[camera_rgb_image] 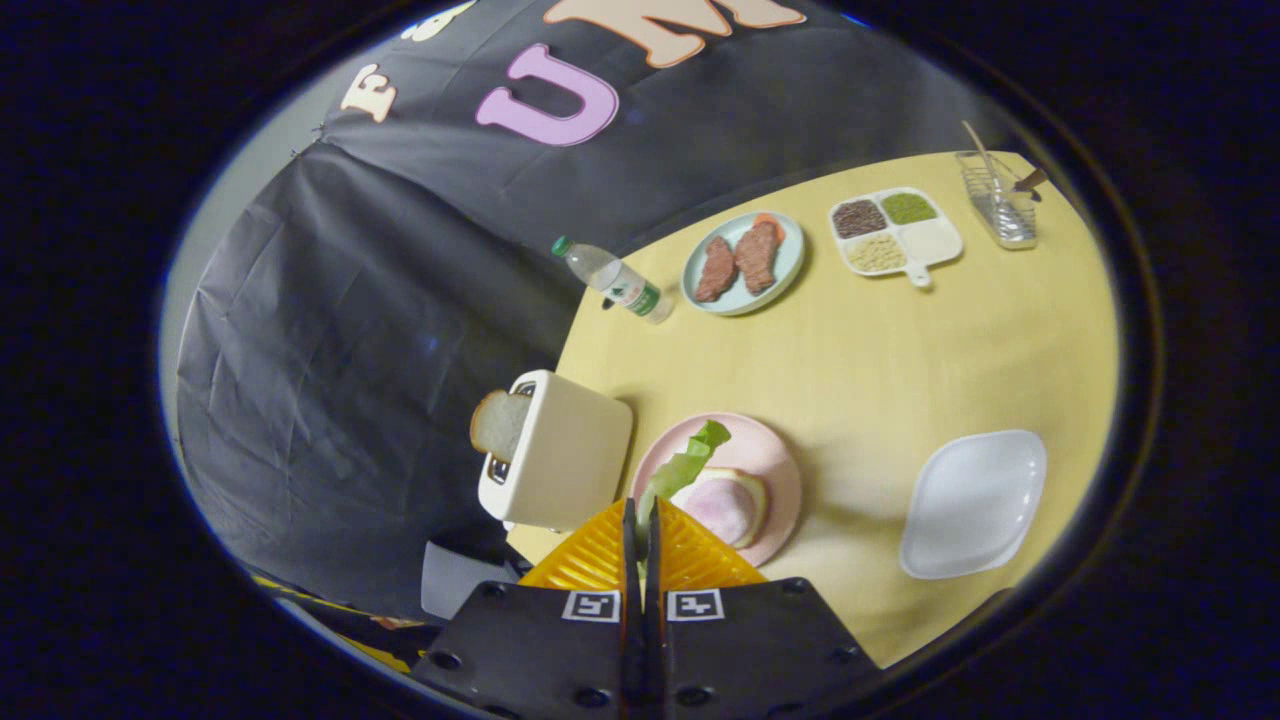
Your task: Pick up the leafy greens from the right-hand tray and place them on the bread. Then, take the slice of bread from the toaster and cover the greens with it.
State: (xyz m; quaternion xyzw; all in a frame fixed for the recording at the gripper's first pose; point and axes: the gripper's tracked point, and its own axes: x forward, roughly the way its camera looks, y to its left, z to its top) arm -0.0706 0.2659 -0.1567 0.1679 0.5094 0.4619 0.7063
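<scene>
The gripper (641, 520), its fingers clamped on the leafy greens (687, 466), holds them over the bread (735, 503) on the pink plate (775, 455), apparently to lay them down.

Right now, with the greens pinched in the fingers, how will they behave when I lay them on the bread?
Likely floppy: the greens hang from the shut gripper as a thin curled strip over the pink plate. Probably very light, so they may cling to the fingers on release. They may drape unevenly over the bread.
</scene>
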